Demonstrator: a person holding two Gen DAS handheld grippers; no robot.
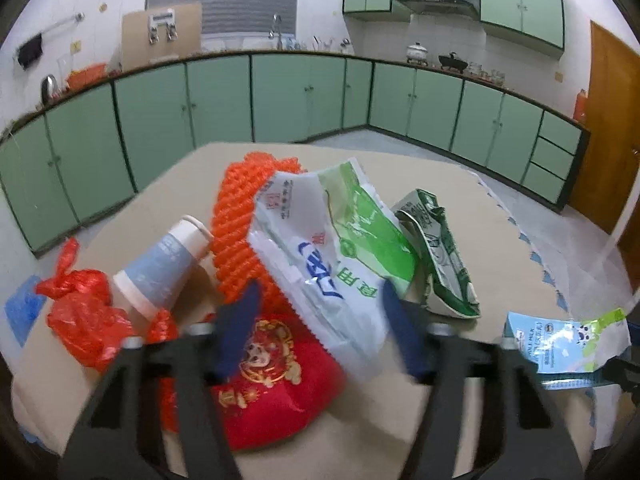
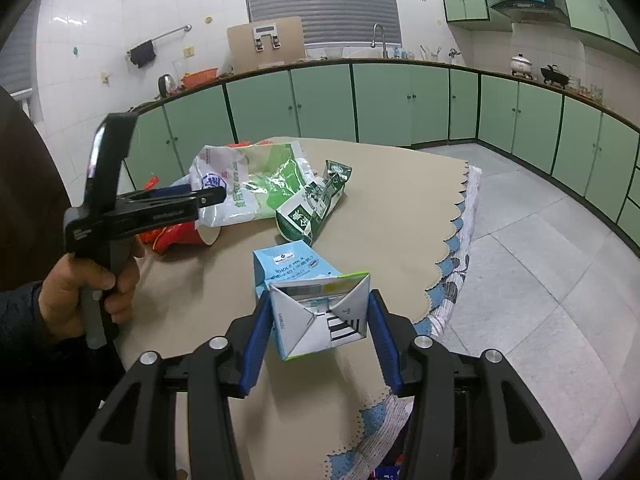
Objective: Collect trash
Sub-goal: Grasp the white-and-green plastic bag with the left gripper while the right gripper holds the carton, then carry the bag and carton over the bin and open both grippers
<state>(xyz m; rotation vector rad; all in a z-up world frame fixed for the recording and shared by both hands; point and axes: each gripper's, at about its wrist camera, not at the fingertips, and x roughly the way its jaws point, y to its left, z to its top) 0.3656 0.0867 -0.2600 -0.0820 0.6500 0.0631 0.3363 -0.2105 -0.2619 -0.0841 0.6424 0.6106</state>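
Left wrist view first, from my left side across: a knotted red plastic bag (image 1: 82, 316) lies near the table's left edge, soft and crackly, best pinched at the knot. Next to it a paper cup (image 1: 160, 268) lies on its side, light and easily crushed, so I would judge the rim the place to take it. Behind stands an orange foam net sleeve (image 1: 240, 216), springy and feather-light. My left gripper (image 1: 318, 328) hangs over the heap with its blue fingers (image 1: 240, 328) spread wide and nothing between them; under it are a red pouch with a gold emblem (image 1: 276, 396) and a white-and-green plastic bag (image 1: 332, 248), limp and slippery, likely to slide unless I bunch a fold. Further right a crushed green carton (image 1: 440, 256) lies flattened on the beige tablecloth (image 1: 460, 184); its creased edges look stiff enough to clamp.

Right wrist view shows the light-blue whole milk carton (image 2: 304, 300) near the table's scalloped right edge. My right gripper (image 2: 318, 340) brackets its folded white end, a pad just beside each flank; whether they press yet I cannot tell. Probably empty, it should be light, its card walls buckling under a hard squeeze.
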